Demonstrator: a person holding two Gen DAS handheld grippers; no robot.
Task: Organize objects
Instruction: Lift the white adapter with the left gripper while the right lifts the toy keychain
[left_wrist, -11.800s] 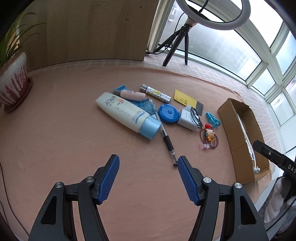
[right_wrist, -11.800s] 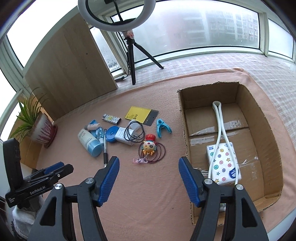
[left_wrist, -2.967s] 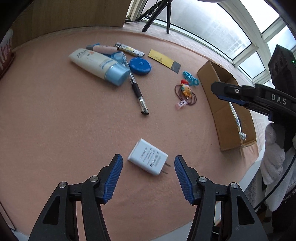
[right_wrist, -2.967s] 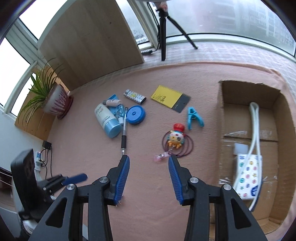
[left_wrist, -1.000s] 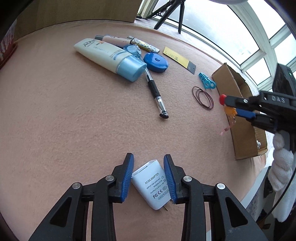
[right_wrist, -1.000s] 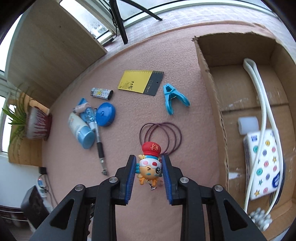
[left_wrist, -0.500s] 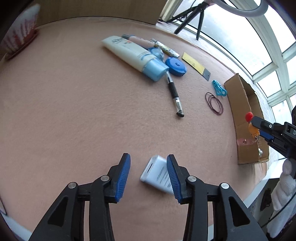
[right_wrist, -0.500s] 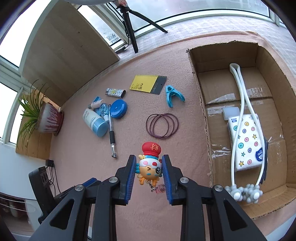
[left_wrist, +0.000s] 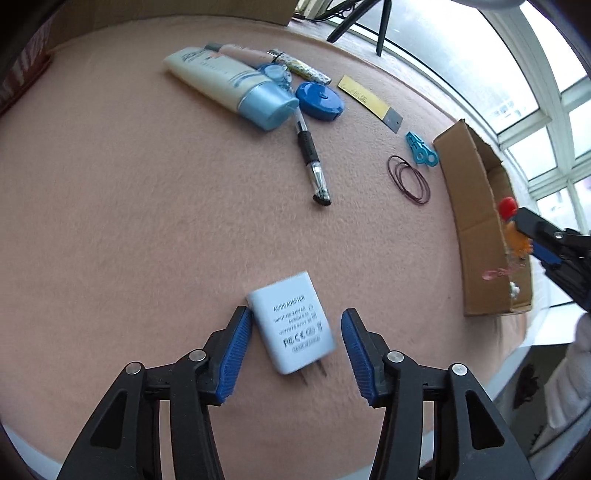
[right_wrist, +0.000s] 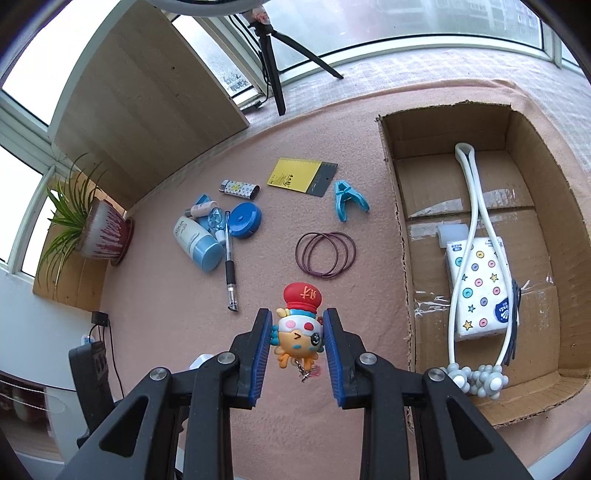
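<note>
Your right tool (right_wrist: 297, 345) clamps the red-capped cartoon keychain figure (right_wrist: 300, 325); carry it over the brown cardboard box (right_wrist: 397, 229) at the desk's edge. Your left tool (left_wrist: 293, 350), jaws just opening, has released the white charger block (left_wrist: 291, 326).

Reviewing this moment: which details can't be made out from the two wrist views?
- White adapter, left wrist view: bottom print motion-blurred; right view shows only a sliver behind the right tongs.
- Cartoon keychain, left view: partly hidden by the right tongs; its pink tag is blurred.
- Cardboard box, left view: the near wall hides the contents.
- Lotion tube, right view: label too small.
</note>
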